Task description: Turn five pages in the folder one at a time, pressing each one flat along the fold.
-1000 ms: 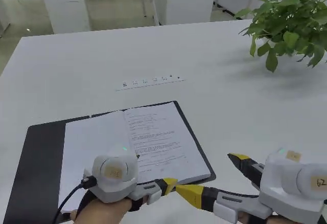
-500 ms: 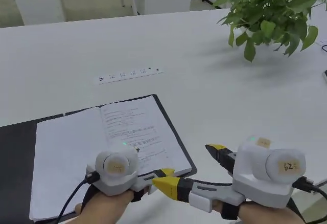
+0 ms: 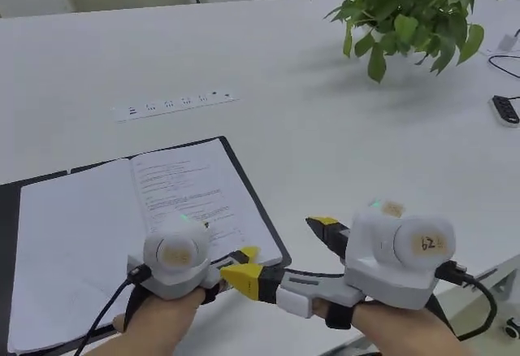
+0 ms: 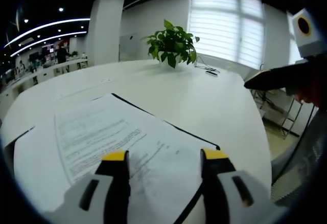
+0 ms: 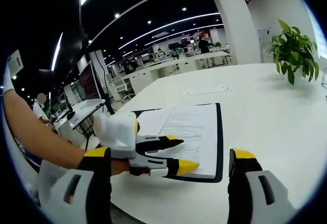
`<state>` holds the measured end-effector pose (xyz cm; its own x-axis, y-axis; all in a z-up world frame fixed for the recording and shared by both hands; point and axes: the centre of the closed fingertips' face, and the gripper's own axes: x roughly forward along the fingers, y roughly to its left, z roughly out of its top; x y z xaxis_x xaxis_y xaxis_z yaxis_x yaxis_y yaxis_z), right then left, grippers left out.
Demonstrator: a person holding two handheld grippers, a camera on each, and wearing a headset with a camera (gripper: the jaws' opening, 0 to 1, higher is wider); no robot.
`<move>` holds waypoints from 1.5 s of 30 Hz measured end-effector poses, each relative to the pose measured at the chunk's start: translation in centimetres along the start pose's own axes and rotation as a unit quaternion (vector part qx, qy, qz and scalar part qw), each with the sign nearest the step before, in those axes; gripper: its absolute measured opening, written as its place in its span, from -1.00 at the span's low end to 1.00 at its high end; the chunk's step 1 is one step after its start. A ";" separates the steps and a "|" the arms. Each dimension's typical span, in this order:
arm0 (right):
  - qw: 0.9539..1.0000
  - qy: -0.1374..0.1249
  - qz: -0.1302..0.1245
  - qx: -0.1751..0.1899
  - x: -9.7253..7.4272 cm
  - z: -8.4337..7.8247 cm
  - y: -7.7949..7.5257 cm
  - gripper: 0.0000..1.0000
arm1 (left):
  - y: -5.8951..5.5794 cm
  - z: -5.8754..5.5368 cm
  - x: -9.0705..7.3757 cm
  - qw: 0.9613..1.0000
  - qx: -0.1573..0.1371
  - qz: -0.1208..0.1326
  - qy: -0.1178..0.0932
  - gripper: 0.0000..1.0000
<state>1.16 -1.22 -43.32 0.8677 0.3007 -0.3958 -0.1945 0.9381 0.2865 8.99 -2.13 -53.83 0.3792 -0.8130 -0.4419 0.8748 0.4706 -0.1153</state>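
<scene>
The left hand-held gripper, jaws apart, still sits over the near right corner of the folder, as a second ago. The right hand-held gripper, jaws wide apart, stays just beside it. The folder lies open flat on the table, with its printed page under the left hand-held gripper.

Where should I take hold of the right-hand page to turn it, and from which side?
Probably its near outer corner, coming in from the right across the table. The right-hand page lies flat and is bound along the fold on its left, so only the outer edge can lift. The left gripper hangs open right over that corner.
</scene>
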 end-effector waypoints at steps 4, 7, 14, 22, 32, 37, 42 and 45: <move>1.000 0.002 0.000 0.006 0.3 -0.1 -0.2 0.91 | 0.1 -1.0 0.0 1.000 0.016 0.008 0.007 0.07; 1.000 0.003 0.003 0.010 0.4 -0.3 -0.2 0.90 | 0.6 -1.0 0.0 1.000 0.022 0.021 0.006 -0.03; 1.000 0.007 0.005 0.017 0.7 -0.6 -0.3 0.90 | 0.6 -1.1 -0.1 0.999 0.032 0.024 -0.016 -0.05; 1.000 0.011 0.008 0.022 1.1 -1.0 -0.3 0.89 | 0.7 -1.2 0.0 0.999 0.038 0.025 -0.027 -0.05; 0.999 0.018 0.008 0.034 1.6 -1.7 -0.2 0.88 | 1.0 -1.1 -0.1 0.998 0.031 0.034 -0.036 -0.16; 0.999 0.020 0.007 0.038 1.8 -1.8 -0.2 0.86 | 1.3 -1.1 -0.1 0.998 0.023 0.042 -0.039 -0.25; 0.999 0.023 0.007 0.041 2.0 -2.0 -0.2 0.86 | 1.5 -1.1 -0.1 0.998 0.023 0.047 -0.038 -0.37; 0.999 0.023 0.007 0.043 2.1 -2.1 -0.2 0.86 | 1.6 -1.0 -0.2 0.998 0.020 0.051 -0.039 -0.44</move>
<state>2.04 -0.41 -46.00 0.8425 0.3234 -0.4308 -0.1645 0.9160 0.3658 10.06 -0.88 -54.86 0.4870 -0.7866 -0.3795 0.8417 0.5387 -0.0363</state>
